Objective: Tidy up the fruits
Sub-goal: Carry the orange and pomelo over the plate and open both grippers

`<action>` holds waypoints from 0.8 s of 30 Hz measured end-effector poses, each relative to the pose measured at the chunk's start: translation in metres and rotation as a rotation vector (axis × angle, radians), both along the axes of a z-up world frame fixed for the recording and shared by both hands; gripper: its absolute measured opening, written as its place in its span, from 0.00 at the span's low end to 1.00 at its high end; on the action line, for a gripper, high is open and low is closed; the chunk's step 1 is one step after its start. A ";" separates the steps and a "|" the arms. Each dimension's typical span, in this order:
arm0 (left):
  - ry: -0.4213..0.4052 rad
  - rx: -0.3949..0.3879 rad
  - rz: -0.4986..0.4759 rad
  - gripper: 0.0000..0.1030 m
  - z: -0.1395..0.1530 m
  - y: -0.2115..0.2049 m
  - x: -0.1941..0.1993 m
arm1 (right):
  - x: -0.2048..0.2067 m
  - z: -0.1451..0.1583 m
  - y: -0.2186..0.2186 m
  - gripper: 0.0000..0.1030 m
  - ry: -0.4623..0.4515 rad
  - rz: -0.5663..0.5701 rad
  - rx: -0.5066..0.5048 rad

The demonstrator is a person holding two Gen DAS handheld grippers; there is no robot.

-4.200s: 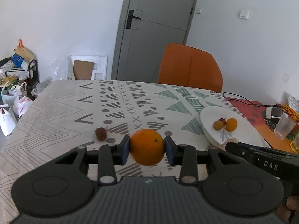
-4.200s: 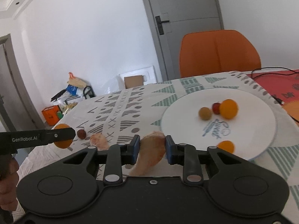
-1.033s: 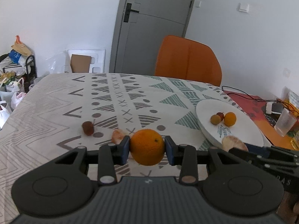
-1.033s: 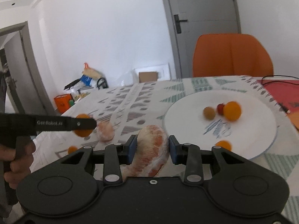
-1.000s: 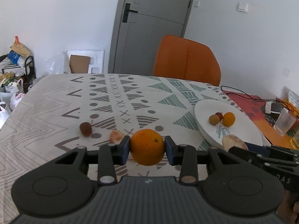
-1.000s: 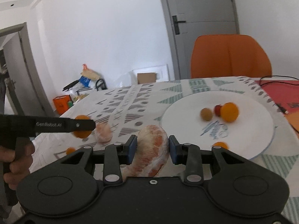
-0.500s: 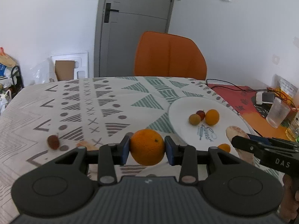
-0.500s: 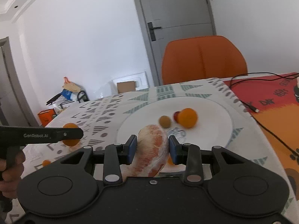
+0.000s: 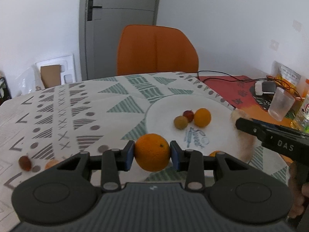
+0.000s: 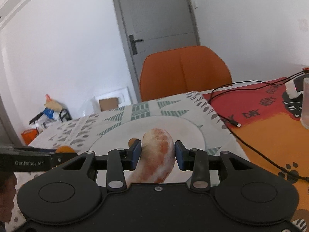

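Observation:
My left gripper (image 9: 152,152) is shut on an orange (image 9: 152,151) and holds it above the near left rim of the white plate (image 9: 166,106). On the plate lie a small orange fruit (image 9: 202,117), a red fruit (image 9: 188,114), a brownish fruit (image 9: 180,122) and another small orange one (image 9: 214,153). My right gripper (image 10: 157,154) is shut on a peeled citrus piece (image 10: 157,155) and holds it over the plate (image 10: 191,129). It shows in the left wrist view (image 9: 244,141) at the plate's right side.
A dark red fruit (image 9: 25,162) and a peeled piece (image 9: 51,163) lie on the patterned tablecloth at left. An orange chair (image 9: 156,50) stands behind the table. A plastic cup (image 9: 281,105), charger and cable (image 10: 251,145) sit on the red mat at right.
Both grippers have moved right toward the plate, each still holding its fruit. The right gripper now hangs over the plate, and the loose fruits on the cloth have slid to the left.

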State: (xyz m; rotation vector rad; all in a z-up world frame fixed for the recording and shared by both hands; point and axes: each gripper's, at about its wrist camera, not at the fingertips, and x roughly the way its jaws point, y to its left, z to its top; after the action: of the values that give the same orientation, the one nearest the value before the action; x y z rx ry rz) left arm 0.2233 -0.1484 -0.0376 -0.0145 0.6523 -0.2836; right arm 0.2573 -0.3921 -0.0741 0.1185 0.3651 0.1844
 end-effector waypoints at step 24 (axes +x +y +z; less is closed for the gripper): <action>-0.074 -0.024 -0.006 0.62 0.021 -0.018 0.010 | -0.012 -0.010 -0.009 0.69 0.078 0.039 0.069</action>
State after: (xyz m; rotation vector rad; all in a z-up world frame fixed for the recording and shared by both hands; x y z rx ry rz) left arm 0.2336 -0.1665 -0.0171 -0.0245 0.5753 -0.2967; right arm 0.2452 -0.4010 -0.0838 0.1870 0.4387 0.2314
